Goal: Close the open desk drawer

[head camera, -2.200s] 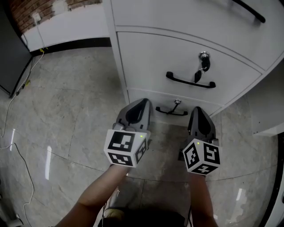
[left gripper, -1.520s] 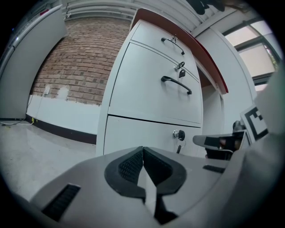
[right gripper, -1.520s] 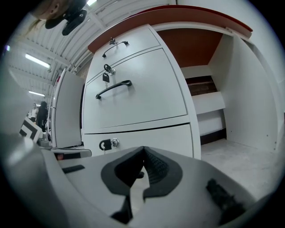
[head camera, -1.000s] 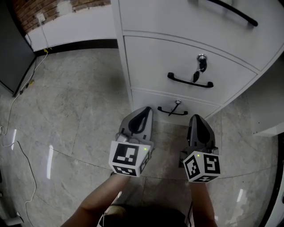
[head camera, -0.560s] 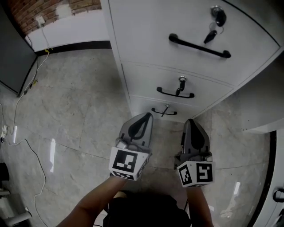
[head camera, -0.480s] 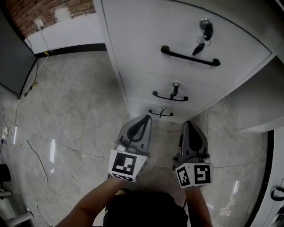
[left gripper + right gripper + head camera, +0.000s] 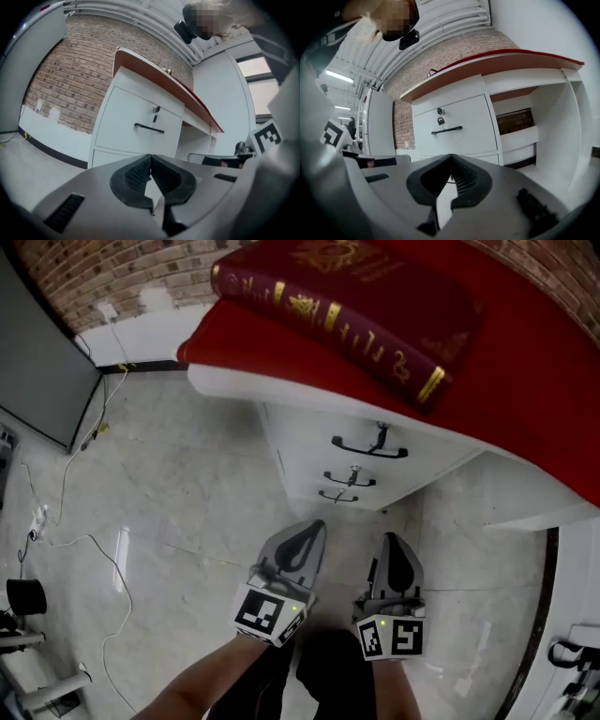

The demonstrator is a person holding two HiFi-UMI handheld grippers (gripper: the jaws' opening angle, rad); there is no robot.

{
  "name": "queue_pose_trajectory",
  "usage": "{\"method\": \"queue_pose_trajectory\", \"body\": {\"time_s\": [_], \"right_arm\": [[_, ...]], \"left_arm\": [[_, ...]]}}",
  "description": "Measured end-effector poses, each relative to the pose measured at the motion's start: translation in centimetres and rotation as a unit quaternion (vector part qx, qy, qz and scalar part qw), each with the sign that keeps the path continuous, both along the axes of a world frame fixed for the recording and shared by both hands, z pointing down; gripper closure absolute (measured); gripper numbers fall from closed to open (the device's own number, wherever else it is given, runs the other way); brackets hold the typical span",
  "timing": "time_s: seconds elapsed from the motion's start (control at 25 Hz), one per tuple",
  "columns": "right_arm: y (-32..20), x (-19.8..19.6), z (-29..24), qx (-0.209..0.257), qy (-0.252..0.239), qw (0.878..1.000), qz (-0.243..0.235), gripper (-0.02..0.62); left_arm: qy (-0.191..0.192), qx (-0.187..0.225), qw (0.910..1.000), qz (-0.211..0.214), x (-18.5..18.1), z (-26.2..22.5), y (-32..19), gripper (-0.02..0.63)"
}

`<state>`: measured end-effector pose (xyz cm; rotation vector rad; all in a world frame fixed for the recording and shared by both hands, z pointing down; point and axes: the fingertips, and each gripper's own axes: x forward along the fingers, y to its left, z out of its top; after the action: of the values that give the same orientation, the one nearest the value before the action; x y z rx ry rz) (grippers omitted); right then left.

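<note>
A white drawer pedestal (image 7: pixel 309 451) stands under a red-topped desk (image 7: pixel 525 381). Its three drawer fronts carry black handles (image 7: pixel 369 448) and look flush with one another. The top drawer (image 7: pixel 136 129) has a key in its lock (image 7: pixel 156 109); it also shows in the right gripper view as a drawer (image 7: pixel 457 126). My left gripper (image 7: pixel 316 524) and right gripper (image 7: pixel 391 538) hang side by side over the floor, short of the pedestal and touching nothing. Both are shut with nothing held: left gripper (image 7: pixel 150 157), right gripper (image 7: pixel 451 155).
A thick dark red book (image 7: pixel 347 301) lies on the desk top. Grey tiled floor (image 7: pixel 187 484) spreads to the left, crossed by a thin cable (image 7: pixel 80 545). A dark panel (image 7: pixel 37 362) and a brick wall (image 7: pixel 94 268) stand at far left. White furniture (image 7: pixel 572 568) is at right.
The head view has risen and drawn back: the desk top and book have come into sight and the drawers look smaller. Both grippers have dropped lower in the frame, away from the drawers, still shut.
</note>
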<state>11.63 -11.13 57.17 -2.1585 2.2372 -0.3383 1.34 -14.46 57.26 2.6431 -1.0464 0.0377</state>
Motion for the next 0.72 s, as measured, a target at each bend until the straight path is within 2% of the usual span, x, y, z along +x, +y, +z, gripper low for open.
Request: {"method": "queue_pose_trajectory", "body": {"time_s": [0.32, 0.52, 0.72], "right_arm": [[4.4, -3.0, -10.0, -0.051, 0.013, 0.999, -0.003, 0.589], [4.6, -3.1, -17.2, -0.05, 0.01, 0.999, -0.001, 0.589], [5.2, -2.7, -23.2, -0.043, 0.003, 0.999, 0.011, 0.589]], "left_arm": [[-0.026, -0.017, 0.9995, 0.002, -2.3, -9.9, 3.9, 0.597], [-0.032, -0.026, 0.9991, 0.006, -2.1, -16.6, 5.5, 0.597], [-0.015, -0.019, 0.9997, 0.01, -1.6, -24.0, 6.4, 0.597]]}}
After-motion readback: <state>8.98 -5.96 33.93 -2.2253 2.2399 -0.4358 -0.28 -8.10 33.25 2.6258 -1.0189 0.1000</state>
